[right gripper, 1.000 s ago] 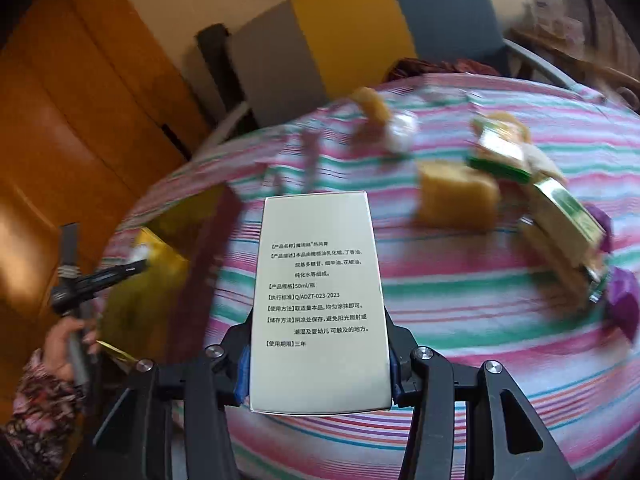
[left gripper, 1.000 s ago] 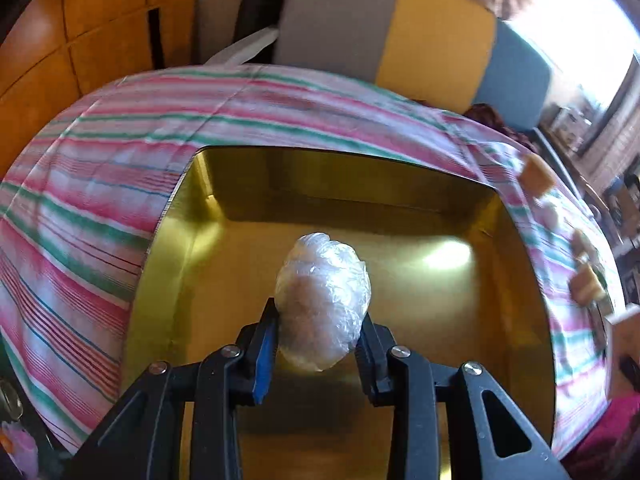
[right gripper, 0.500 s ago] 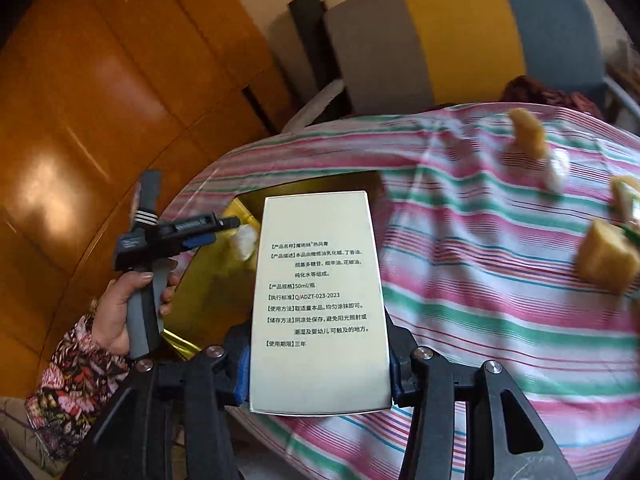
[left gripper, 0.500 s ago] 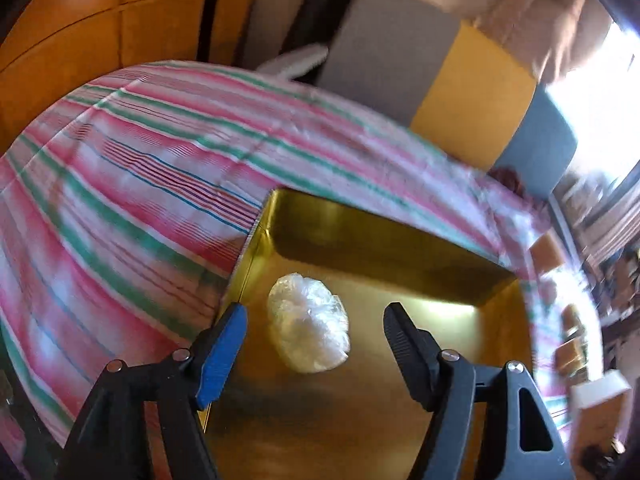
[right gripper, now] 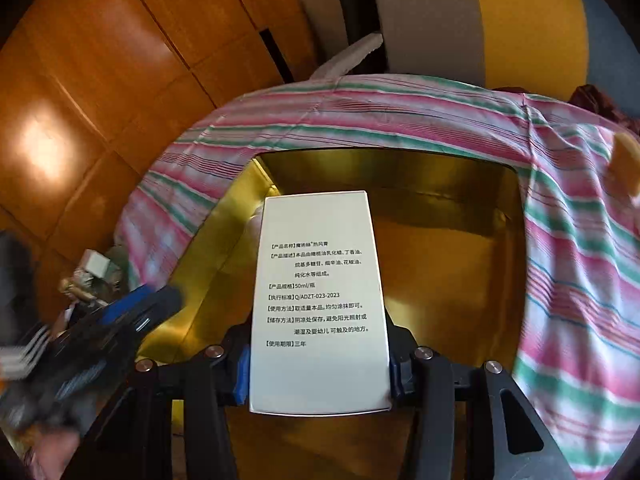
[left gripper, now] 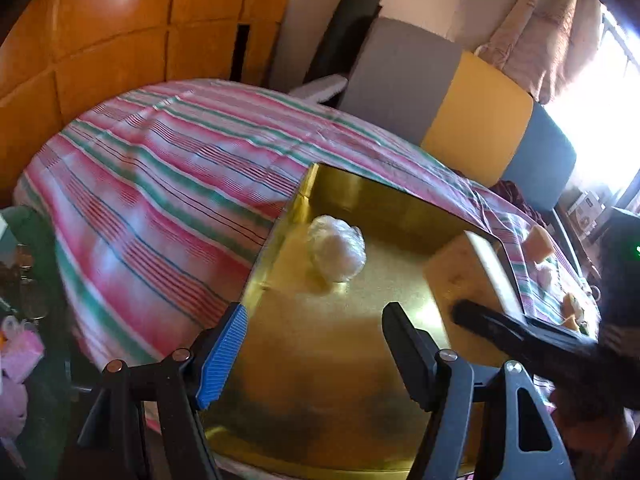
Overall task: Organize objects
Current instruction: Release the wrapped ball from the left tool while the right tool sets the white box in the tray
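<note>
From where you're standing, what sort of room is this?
Probably a home living room: a grey, yellow and blue cushioned sofa behind a table under a pink-and-green striped cloth, orange wood-panelled wall, and a curtained window.

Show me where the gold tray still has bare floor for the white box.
The gold tray holds only the wrapped ball near its far-left corner. The floor between the ball and the near rim is bare, beneath the left tool. The white box crowds the right side.
</note>
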The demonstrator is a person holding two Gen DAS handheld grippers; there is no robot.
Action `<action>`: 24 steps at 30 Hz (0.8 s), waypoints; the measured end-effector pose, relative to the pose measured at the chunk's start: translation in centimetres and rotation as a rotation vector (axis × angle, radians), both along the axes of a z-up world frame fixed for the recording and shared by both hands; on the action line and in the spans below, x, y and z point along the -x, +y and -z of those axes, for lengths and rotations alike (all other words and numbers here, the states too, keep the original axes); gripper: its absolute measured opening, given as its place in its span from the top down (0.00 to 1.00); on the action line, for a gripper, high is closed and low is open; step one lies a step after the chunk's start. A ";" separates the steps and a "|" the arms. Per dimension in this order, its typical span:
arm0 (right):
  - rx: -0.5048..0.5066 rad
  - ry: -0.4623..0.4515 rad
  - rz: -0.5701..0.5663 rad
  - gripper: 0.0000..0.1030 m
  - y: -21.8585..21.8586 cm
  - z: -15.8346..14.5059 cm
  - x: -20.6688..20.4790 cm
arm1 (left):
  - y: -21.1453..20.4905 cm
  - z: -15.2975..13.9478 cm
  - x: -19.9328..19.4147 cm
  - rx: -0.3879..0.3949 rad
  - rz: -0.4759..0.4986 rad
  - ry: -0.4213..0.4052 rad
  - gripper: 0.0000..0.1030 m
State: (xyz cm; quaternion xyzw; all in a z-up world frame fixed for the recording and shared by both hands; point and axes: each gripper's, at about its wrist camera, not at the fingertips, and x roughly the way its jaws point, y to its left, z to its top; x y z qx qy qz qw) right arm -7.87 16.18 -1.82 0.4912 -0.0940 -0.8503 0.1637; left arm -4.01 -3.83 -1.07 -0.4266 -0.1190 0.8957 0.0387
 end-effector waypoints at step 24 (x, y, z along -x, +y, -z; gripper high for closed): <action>0.153 0.011 0.114 0.34 -0.8 0.0 2.7 | -2.5 -0.6 -2.5 -0.056 -0.092 0.057 0.32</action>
